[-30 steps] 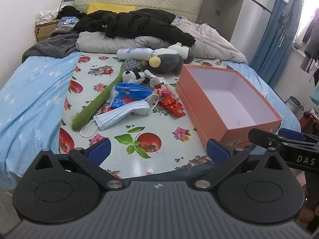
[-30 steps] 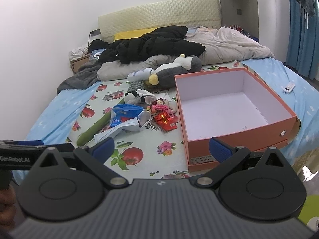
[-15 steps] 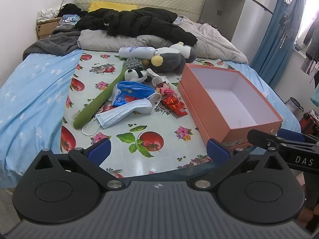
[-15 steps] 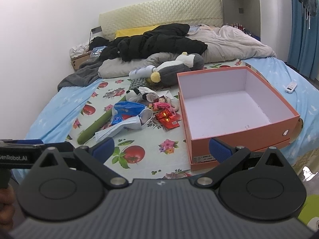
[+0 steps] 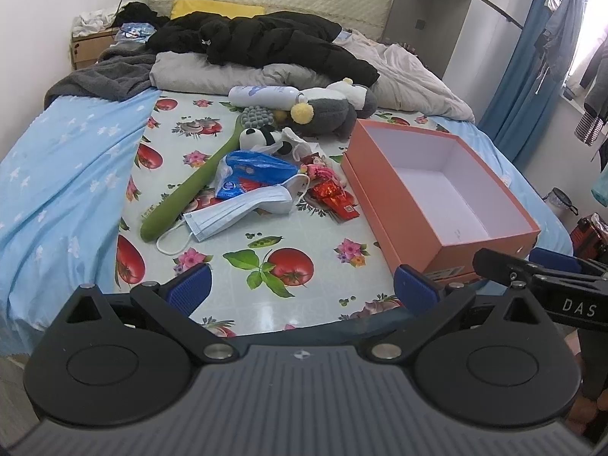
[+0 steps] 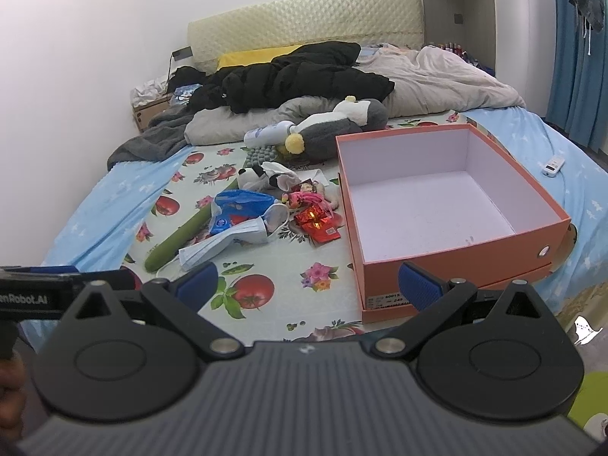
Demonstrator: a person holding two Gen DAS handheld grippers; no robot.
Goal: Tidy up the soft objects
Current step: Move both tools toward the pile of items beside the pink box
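An empty orange box (image 5: 448,228) (image 6: 456,243) lies on the fruit-print sheet (image 5: 266,235) on the bed. Left of it is a pile: a grey plush penguin (image 5: 326,108) (image 6: 334,129), a small panda plush (image 5: 262,137) (image 6: 262,178), a long green plush (image 5: 190,190) (image 6: 178,239), a blue face mask (image 5: 235,211) (image 6: 224,241), a blue bag (image 5: 254,174), red wrappers (image 5: 334,199) (image 6: 317,224). My left gripper (image 5: 302,290) and right gripper (image 6: 307,285) are both open and empty, at the bed's near edge, well short of the pile.
A black jacket (image 5: 266,41), grey blankets (image 5: 114,79) and a beige quilt (image 6: 437,79) cover the bed's far end. A white bottle (image 5: 262,95) lies by the penguin. A remote (image 6: 553,163) lies on the blue sheet, right. Blue curtains (image 5: 520,76) hang at right.
Both grippers have moved a little closer to the bed, so the pile and the box look slightly larger. Nothing on the bed has moved.
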